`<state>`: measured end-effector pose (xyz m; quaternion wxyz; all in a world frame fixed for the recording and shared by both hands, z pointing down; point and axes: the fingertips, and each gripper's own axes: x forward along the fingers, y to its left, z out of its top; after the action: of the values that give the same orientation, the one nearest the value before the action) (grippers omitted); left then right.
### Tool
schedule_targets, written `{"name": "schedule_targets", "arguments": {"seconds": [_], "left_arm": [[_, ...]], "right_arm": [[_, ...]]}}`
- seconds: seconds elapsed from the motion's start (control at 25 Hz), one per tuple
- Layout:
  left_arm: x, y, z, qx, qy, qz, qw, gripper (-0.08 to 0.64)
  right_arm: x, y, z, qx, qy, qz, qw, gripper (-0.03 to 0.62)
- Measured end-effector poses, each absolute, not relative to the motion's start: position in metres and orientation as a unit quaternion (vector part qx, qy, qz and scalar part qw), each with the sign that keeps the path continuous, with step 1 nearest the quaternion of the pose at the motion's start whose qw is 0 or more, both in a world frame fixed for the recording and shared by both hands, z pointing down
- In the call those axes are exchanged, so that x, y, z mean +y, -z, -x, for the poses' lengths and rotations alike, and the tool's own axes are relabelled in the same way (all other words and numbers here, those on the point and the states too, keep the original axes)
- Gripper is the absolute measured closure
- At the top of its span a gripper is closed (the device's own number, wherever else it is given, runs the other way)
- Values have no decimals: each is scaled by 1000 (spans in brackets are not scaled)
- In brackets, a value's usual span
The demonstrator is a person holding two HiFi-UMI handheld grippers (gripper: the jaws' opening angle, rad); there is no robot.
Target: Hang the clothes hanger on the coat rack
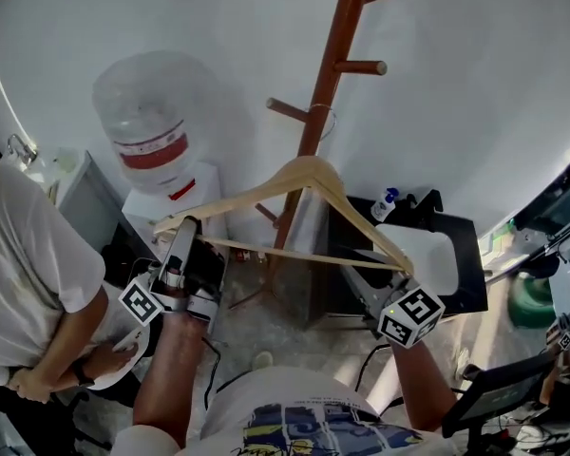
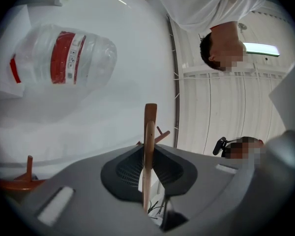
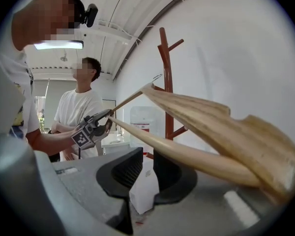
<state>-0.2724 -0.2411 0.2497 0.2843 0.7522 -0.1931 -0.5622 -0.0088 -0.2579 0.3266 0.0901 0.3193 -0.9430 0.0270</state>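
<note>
Centre of the head view: wooden hanger is held up off the floor, level, in front of the brown coat rack, which runs from the centre to the upper edge of the frame. The thin wire hook sits close beside the rack's post; contact cannot be made out.

Left tool, lower left of centre: jaws closed on the hanger's left end. In the left gripper view the thin wood stands edge-on between the two pads, pinched.

Right tool, lower right of centre: jaws stand slightly apart with nothing between the pads. In the right gripper view the hanger's right arm and lower bar cross over the top of the right-hand jaw; whether they rest on it is unclear.

Upper left of the head view: clear water bottle with a red label, on a white dispenser. At the left edge stands a second person in a white shirt.
</note>
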Motion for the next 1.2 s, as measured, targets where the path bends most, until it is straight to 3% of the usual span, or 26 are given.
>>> {"name": "schedule_targets", "arguments": {"seconds": [1.2], "left_arm": [[-326, -320, 300, -123, 593, -727, 323, 514]], "right_arm": [[-301, -357, 30, -930, -45, -349, 109, 529]]}}
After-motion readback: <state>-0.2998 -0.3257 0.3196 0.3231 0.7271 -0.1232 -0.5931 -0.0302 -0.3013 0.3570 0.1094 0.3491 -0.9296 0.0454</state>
